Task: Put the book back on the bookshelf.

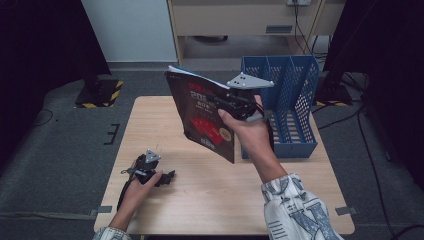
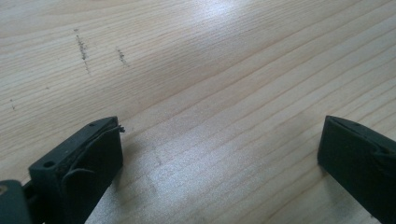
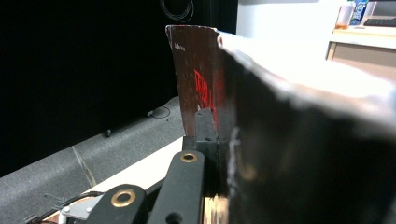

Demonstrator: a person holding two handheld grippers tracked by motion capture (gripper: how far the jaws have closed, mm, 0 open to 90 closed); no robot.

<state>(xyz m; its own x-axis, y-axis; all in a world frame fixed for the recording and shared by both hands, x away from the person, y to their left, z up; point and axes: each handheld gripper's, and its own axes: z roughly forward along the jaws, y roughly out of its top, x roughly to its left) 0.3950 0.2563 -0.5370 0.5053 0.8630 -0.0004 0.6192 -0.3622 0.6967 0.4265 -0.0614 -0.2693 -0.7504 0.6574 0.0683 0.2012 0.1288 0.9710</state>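
A dark book [image 1: 202,115] with red print on its cover hangs above the middle of the wooden table [image 1: 200,190], tilted with its cover facing left. My right gripper [image 1: 235,102] is shut on the book's right edge, close to the blue rack. In the right gripper view the book's cover [image 3: 198,79] stands upright against one black jaw, and its pages curve off to the right. My left gripper [image 1: 150,170] rests low on the table near the front left. Its jaws stand wide apart in the left gripper view [image 2: 219,154], with bare wood between them.
A blue mesh file rack [image 1: 287,105] with upright dividers stands at the table's back right, just behind the book. Dark stands and cables line the floor on both sides. A pale cabinet stands at the back wall.
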